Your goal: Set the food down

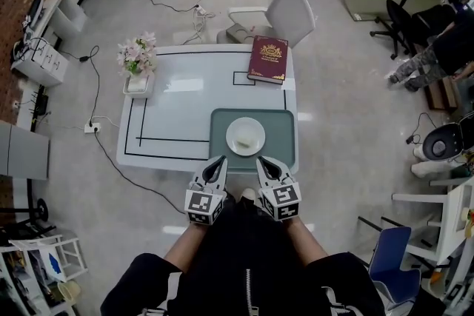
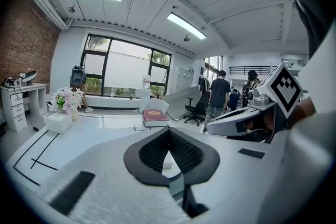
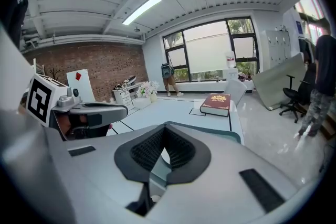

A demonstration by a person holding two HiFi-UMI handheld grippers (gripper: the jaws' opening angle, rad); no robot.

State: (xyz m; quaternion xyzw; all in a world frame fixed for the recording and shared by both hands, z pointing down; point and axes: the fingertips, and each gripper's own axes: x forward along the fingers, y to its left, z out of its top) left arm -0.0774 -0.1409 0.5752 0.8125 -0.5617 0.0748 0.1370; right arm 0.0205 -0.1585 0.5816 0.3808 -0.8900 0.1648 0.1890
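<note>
A white plate rests on a green tray at the near right of the white table. Something pale lies on the plate, too small to make out. My left gripper and right gripper hover side by side just off the table's front edge, tips pointing at the tray. Neither touches the plate. In the left gripper view the left gripper has its jaws shut with nothing between them. The right gripper is likewise shut and empty in the right gripper view.
A dark red book lies at the table's far right. A pot of pink flowers stands at the far left corner. A white chair sits beyond the table. People stand at the room's edges, and cables run on the floor at left.
</note>
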